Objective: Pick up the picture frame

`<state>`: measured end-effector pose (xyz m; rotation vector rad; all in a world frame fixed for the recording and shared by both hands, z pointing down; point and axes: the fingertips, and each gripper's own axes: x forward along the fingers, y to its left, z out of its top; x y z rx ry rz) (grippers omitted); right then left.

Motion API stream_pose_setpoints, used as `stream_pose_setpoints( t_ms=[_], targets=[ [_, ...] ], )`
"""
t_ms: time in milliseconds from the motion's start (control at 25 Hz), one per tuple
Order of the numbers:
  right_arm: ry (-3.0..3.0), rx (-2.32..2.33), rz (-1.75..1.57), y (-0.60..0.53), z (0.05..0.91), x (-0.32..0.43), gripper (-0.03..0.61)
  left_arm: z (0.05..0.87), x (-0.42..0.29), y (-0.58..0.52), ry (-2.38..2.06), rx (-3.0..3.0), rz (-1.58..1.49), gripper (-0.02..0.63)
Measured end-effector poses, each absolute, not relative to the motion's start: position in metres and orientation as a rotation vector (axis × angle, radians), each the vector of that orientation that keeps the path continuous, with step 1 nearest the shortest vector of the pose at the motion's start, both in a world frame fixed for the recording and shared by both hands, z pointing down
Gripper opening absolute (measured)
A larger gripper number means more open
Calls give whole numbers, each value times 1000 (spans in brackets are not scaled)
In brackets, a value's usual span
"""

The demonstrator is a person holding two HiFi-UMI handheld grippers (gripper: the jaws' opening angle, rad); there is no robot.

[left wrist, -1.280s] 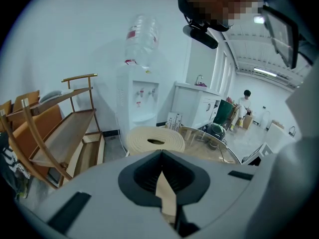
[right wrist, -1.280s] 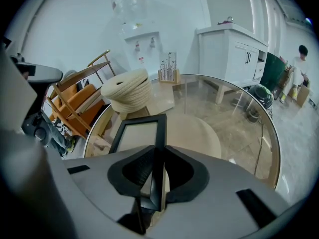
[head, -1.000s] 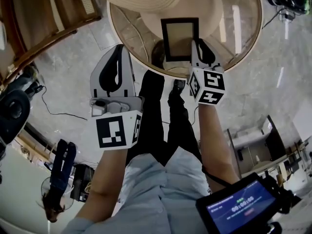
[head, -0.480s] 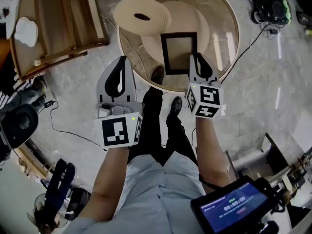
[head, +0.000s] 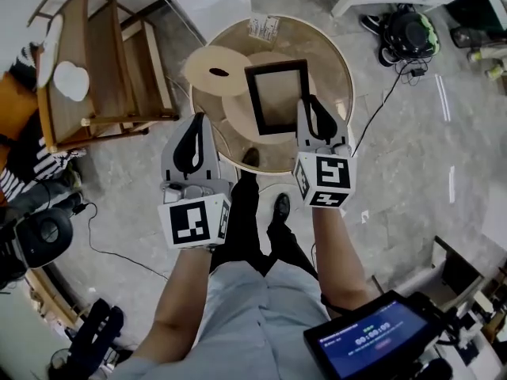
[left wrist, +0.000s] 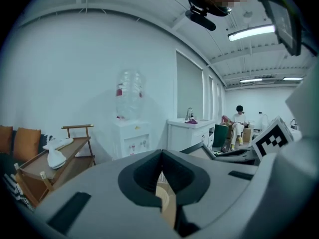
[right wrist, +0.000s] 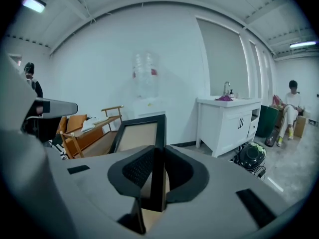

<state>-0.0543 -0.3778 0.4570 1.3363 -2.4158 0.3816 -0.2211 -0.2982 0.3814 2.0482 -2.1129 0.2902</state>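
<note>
My head camera: high up, facing steeply down on round glass counter [head: 337, 50]. I get left gripper [head: 193, 123] and right gripper [head: 314, 105] at mid-frame. Left gripper camera: close behind own jaws, facing level across room. Right gripper camera: likewise, black rectangular picture frame [right wrist: 135, 133] very near lens, also in head view. Both gripper views share white sink cabinet [left wrist: 192, 132]. All three share slatted wooden rack [head: 99, 77].

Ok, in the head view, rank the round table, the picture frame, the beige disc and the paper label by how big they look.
1. round table
2. picture frame; it is held in the right gripper and may be nearer the camera, so its lead over the disc is unsure
3. beige disc
4. paper label
</note>
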Motion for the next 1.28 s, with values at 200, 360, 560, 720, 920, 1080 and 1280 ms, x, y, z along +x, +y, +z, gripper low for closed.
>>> stream_pose_setpoints(
  t_ms=[200,360,560,720,920,1080,1280],
  targets=[
    [-2484,1392,303,-361,391,-32,79,332,-197,-285,-2160,2109,236,11],
    [-2542,1419,237,-342,343,-12,79,295,-173,-269,-2193,2159,202,11],
    [-2614,1424,140,-312,290,15,79,248,-145,-240,-2258,2208,174,11],
    [-2671,1420,50,-282,248,31,79,210,-127,-216,-2314,2235,120,11],
    [-2750,1417,-83,-251,194,47,80,170,-108,-192,-2380,2260,64,11],
    [-2800,1435,-188,-231,154,59,80,143,-95,-175,-2422,2290,23,11],
    [-2830,1428,-267,-203,133,62,80,118,-90,-151,-2474,2333,-4,11]
  ],
)
